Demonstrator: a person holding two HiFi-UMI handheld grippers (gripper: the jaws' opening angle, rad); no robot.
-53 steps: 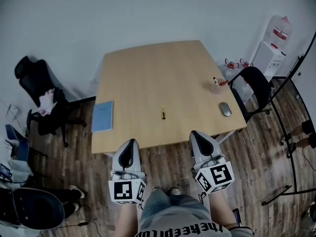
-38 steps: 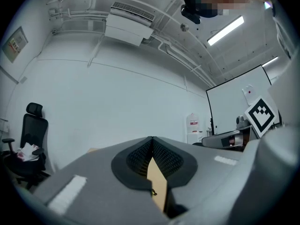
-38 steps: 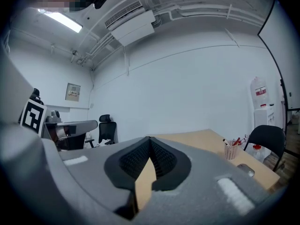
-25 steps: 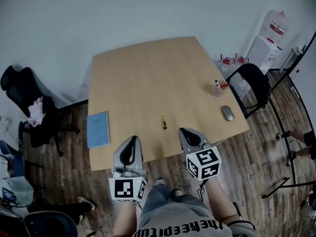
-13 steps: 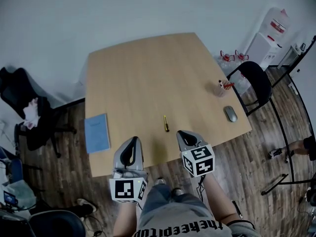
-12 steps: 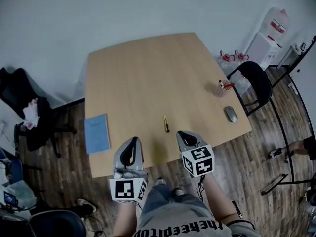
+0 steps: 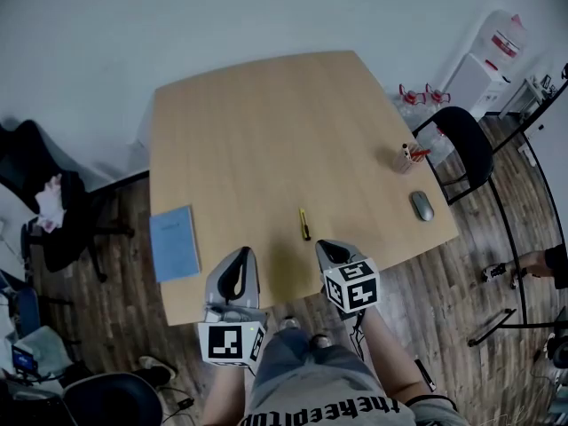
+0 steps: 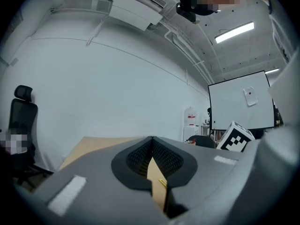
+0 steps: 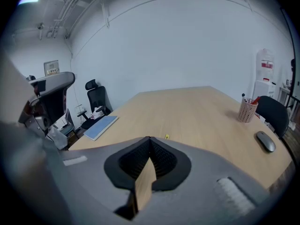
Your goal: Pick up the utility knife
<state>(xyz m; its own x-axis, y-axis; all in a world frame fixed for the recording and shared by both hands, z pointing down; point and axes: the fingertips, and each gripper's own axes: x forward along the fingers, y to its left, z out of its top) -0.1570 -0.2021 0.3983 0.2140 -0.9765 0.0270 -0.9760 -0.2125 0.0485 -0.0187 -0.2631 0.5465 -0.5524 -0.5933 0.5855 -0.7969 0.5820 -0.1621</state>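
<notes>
We've closed in: knife (image 7: 304, 224) now lies just ahead-left of our right fingers (image 7: 331, 250), lengthwise away; both pairs clenched empty, left fingers (image 7: 238, 266) farther.

the utility knife (image 7: 304, 224) is yellow, the table (image 7: 257, 131) tan wood grain, the notebook (image 7: 174, 243) pale blue (mouse (image 7: 422, 206) grey).

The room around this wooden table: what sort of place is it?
Most likely an office or meeting room. The table carries a computer mouse and a pen holder, a black office chair stands beside it, and a water dispenser stands nearby.
</notes>
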